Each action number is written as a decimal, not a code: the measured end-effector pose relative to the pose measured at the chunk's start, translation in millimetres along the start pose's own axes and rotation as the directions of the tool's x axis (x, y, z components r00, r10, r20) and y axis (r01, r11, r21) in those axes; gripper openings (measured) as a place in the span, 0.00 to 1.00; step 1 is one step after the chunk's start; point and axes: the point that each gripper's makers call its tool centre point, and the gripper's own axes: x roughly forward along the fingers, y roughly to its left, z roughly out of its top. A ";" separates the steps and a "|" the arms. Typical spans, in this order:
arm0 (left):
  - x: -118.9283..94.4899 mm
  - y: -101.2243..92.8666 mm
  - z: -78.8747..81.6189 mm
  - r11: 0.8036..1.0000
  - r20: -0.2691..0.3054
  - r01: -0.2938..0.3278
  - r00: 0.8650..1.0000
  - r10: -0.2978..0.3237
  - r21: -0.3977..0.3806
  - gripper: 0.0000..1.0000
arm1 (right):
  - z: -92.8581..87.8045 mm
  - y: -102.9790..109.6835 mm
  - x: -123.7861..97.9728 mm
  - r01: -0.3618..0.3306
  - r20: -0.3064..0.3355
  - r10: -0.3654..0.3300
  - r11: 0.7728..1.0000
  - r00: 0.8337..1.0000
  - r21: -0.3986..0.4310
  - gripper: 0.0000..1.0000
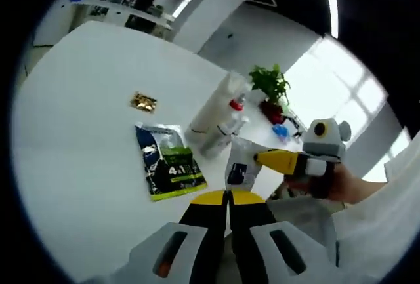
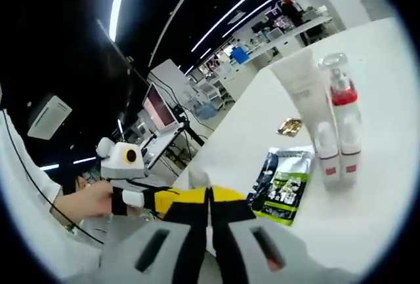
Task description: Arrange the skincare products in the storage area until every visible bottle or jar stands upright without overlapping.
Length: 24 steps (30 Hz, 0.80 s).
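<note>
On the white table (image 1: 79,113) stand a tall white tube (image 1: 216,103) and clear bottles with a red collar (image 1: 233,117), close together. Flat beside them lie a dark sachet with a green label (image 1: 169,161) and a small gold packet (image 1: 143,102). My left gripper (image 1: 228,197) is shut and empty, near the table's front edge. My right gripper (image 1: 260,158) comes in from the right, shut on a small white sachet (image 1: 240,166). In the right gripper view my right gripper (image 2: 210,195) pinches that sachet (image 2: 199,179), with the left gripper (image 2: 164,200) just to its left; the tube (image 2: 302,87) and a pump bottle (image 2: 340,94) stand further off.
A potted plant (image 1: 270,84) and a small blue object (image 1: 281,131) sit beyond the bottles. Two small bottles (image 2: 338,149) stand in front of the pump bottle. A person's hand (image 1: 341,182) holds the right gripper. Desks and monitors (image 2: 157,110) fill the background.
</note>
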 end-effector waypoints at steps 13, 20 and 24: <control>-7.9 42.8 -3.7 0.991 -0.001 -0.097 0.995 0.098 -0.088 0.00 | -16.5 -11.7 46.7 0.042 -0.118 -0.059 0.990 0.991 -0.138 0.01; -10.8 71.9 -4.3 0.977 -0.009 -0.154 0.988 0.154 -0.145 0.00 | -26.0 -19.2 78.3 0.047 -0.175 -0.086 0.976 0.981 -0.215 0.01; -11.3 88.9 -6.8 0.969 -0.027 -0.186 0.983 0.184 -0.163 0.00 | -32.8 -23.4 93.2 0.048 -0.200 -0.097 0.970 0.975 -0.238 0.01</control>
